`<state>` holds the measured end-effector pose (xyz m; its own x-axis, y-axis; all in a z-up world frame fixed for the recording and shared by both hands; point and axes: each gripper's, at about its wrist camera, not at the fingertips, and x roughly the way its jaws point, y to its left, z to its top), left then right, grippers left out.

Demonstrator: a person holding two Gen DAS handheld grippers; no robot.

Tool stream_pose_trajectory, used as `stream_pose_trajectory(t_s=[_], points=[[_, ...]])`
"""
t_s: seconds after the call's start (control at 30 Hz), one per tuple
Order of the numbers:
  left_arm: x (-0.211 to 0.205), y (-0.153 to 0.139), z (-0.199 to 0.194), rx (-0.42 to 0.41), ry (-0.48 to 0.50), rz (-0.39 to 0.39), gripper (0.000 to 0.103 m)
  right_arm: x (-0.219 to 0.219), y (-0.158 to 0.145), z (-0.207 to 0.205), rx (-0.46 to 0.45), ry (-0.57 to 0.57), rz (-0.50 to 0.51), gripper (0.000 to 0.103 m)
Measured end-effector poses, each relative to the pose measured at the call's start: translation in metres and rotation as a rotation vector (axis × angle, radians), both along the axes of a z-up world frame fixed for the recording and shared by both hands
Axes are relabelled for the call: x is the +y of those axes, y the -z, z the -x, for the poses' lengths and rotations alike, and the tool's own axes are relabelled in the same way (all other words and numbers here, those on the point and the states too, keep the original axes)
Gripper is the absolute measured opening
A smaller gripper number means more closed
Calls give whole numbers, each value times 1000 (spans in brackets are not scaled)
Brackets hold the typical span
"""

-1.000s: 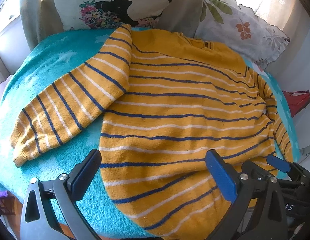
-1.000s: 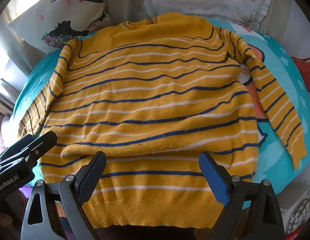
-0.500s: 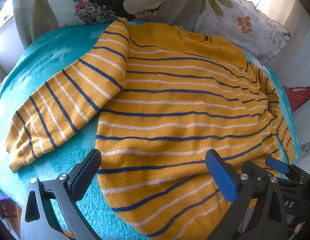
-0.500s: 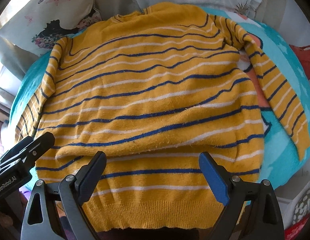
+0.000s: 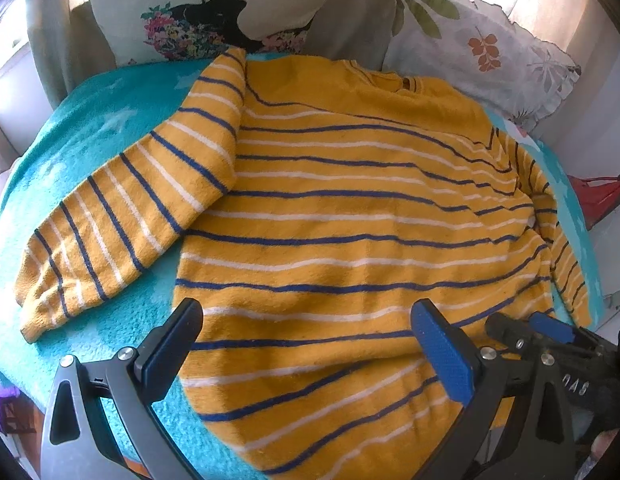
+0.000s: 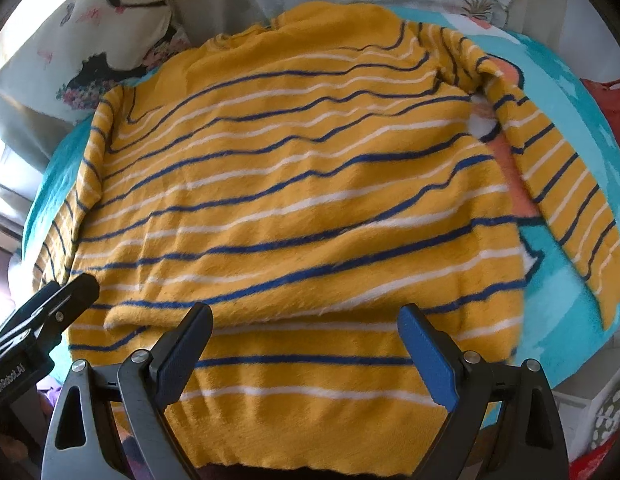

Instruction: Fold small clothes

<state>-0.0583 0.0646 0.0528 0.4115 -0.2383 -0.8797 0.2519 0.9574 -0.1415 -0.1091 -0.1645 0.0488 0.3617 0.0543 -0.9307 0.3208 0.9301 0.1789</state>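
The yellow striped sweater is laid flat on the turquoise blanket just ahead of both spread, empty jaws, and no fold is made yet.

Sweater: mustard yellow w/ thin navy + white stripes, ahead of both grippers. Blanket under it: turquoise, pale stars; orange patch off right gripper's right side. Pillows beyond: white w/ black silhouette + flowers; white w/ orange + green leaves. Gripper pads blue, frames black.
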Motion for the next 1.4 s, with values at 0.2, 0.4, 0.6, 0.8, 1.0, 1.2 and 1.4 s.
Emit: stream_pose_trajectory(t_s=[0.2, 0.4, 0.6, 0.8, 1.0, 1.2, 1.4], points=[[-22, -2, 6, 1, -5, -28, 103, -58, -10, 12, -55, 77, -4, 96], [-39, -1, 7, 9, -29, -43, 103, -155, -7, 66, -116, 275, -102, 96], [-64, 4, 6, 34, -28, -56, 103, -226, 23, 121, -112, 504, -247, 96], [-99, 1, 12, 18, 21, -85, 103, -254, 18, 113, -175, 541, -229, 96], [-111, -5, 13, -2, -8, -72, 103, -285, 14, 99, -188, 541, -129, 7], [-102, -16, 11, -29, -94, -42, 103, -360, -16, 112, -259, 601, -5, 1], [-77, -18, 14, -19, -197, -11, 103, -440, -48, 123, -264, 691, 70, 4]])
